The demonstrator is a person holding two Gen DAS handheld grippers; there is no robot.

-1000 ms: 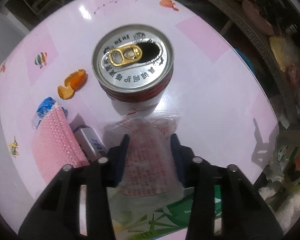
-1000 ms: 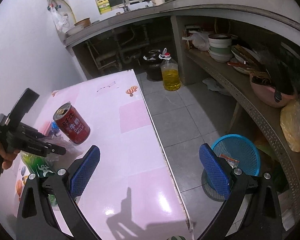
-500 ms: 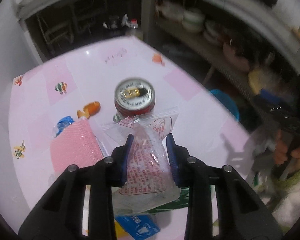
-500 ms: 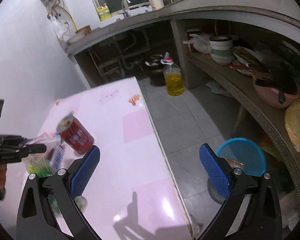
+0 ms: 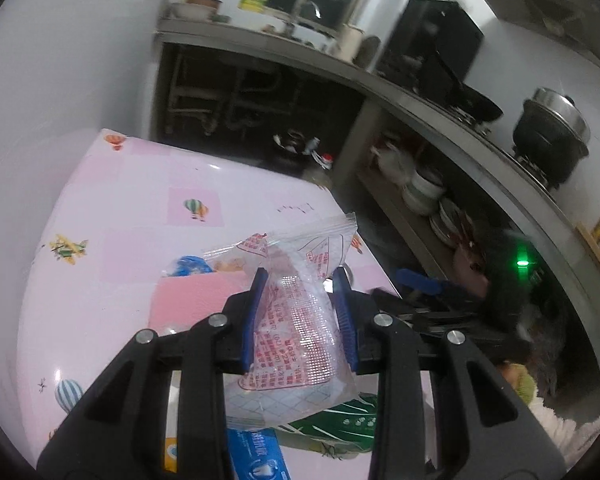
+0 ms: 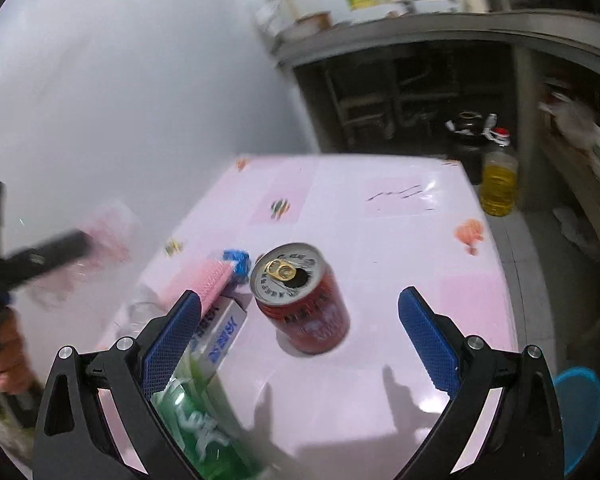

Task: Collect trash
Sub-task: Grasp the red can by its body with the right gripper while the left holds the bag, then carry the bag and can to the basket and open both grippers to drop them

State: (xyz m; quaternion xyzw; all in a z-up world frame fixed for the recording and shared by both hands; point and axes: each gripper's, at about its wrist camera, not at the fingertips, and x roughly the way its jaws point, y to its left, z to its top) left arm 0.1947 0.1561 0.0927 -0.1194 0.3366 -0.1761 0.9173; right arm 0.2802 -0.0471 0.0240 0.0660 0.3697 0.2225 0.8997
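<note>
My left gripper is shut on a clear plastic wrapper with red print, held up above the pink table. In the right wrist view it shows as a blur at the left. My right gripper is open and empty, just above and in front of a red drink can that stands upright with its tab open. A pink pack, a blue-and-white box and a green packet lie left of the can.
A blue basket stands on the floor right of the table. A yellow oil bottle stands beyond the table's far edge. Shelves with bowls and pots run along the right. A white wall borders the table's left.
My left gripper has lifted the wrapper off the table and tilted up toward the room. My right gripper has swung left and down over the table to the can.
</note>
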